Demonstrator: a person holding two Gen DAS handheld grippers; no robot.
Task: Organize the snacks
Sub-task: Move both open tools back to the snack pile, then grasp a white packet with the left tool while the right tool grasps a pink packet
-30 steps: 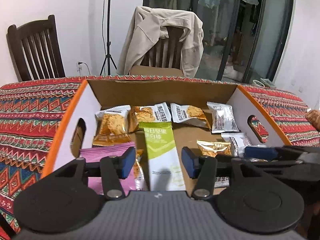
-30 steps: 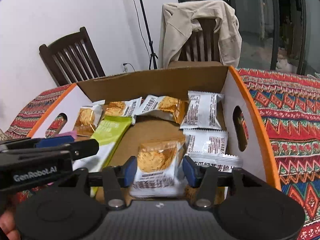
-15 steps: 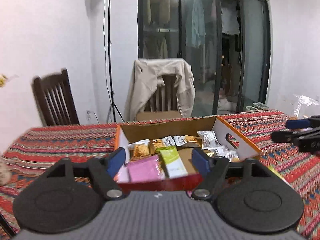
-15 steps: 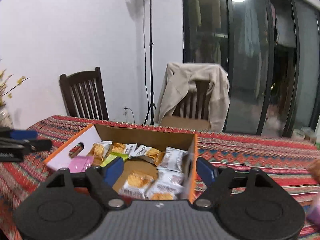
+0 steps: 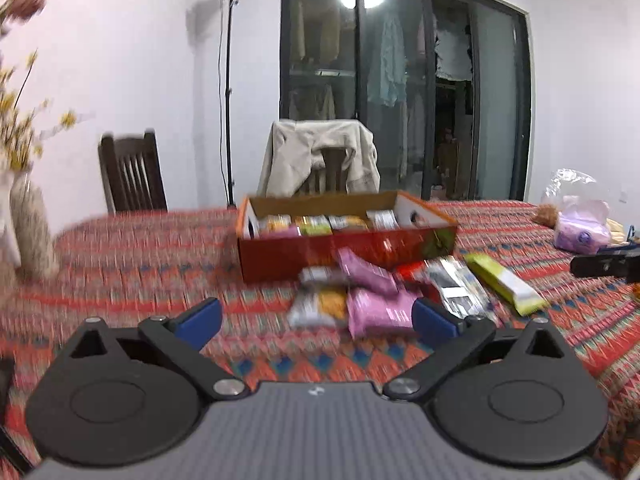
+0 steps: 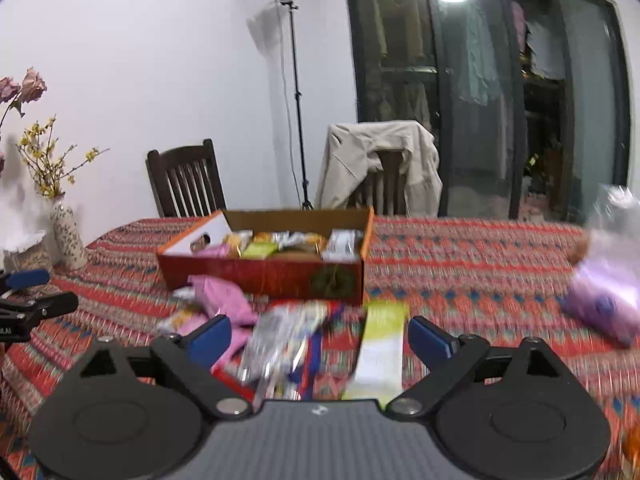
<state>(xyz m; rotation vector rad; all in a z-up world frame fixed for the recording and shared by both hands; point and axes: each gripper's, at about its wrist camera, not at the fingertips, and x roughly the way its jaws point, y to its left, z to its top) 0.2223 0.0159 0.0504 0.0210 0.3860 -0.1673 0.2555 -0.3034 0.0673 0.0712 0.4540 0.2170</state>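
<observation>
An open cardboard box (image 5: 344, 240) (image 6: 264, 272) with an orange rim and red front stands on the patterned tablecloth and holds several snack packets. A loose pile of snacks lies in front of it: pink packets (image 5: 376, 308) (image 6: 220, 296), a silver packet (image 5: 456, 284) (image 6: 280, 340), a green bar (image 5: 504, 280) (image 6: 382, 344) and an orange-and-white packet (image 5: 324, 304). My left gripper (image 5: 316, 320) is open and empty, above the table short of the pile. My right gripper (image 6: 320, 336) is open and empty, just above the pile's near side.
A vase with yellow flowers (image 6: 68, 232) (image 5: 28, 228) stands at the table's left edge. A plastic bag with purple contents (image 5: 580, 224) (image 6: 608, 300) lies at the right. Two chairs (image 6: 184, 180), one draped with a beige jacket (image 6: 380, 164), stand behind the table.
Both grippers have pulled back and up out of the box, and both have opened wider. The loose pile of snacks in front of the box has come into view.
</observation>
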